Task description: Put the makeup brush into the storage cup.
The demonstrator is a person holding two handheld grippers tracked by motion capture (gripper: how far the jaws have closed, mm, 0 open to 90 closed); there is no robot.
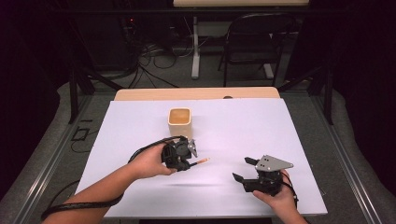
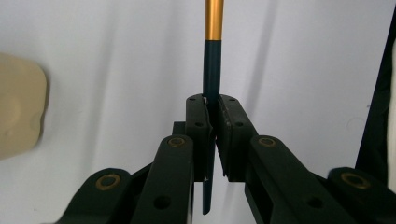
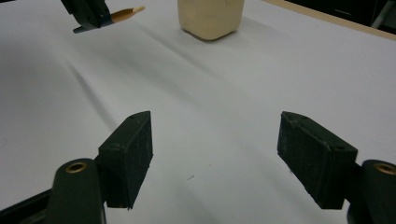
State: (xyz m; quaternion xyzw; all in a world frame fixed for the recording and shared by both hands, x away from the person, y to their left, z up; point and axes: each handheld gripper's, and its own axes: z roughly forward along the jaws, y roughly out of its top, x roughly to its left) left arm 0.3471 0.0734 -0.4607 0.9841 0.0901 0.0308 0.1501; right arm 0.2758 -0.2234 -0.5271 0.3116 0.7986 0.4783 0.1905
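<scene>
Clamped between the pads of the left gripper point(image 2: 212, 116): a slim pencil point(image 2: 212, 60), dark blue along the shaft with an orange-gold band farther out, running straight ahead from the jaws and poking a short way back behind them. Seen from the high view, left gripper point(image 1: 190, 156) held clear of the sheet, pencil point(image 1: 201, 161) jutting to the right toward the other hand, a faint shadow streak on the paper beneath. Just beyond it, a cream square-mouthed cup point(image 1: 180, 121), upright, near but not touching.

Right gripper point(image 1: 242, 169) resting low at the near right of the table, jaws spread wide with nothing between them; pads point(image 3: 128, 154) standing well apart over bare paper in its own view.

From the left gripper view: the grip in close detail, plus a blurred edge of the cup point(image 2: 18, 112) off to the left. From the right gripper view: the pencil's pale tip point(image 3: 126, 14) and the cup's side point(image 3: 210, 18) from table level, neither legible from above. From the high view alone: both forearms, a trailing black cable point(image 1: 144, 149), the grey three-cornered plate point(image 1: 273, 163).

White sheet point(image 1: 233, 130) covering a pale wooden table point(image 1: 196, 93). Beyond, a dim room with a folding chair point(image 1: 252, 42), a white desk leg point(image 1: 195, 46) and loose cables on grey carpet.
</scene>
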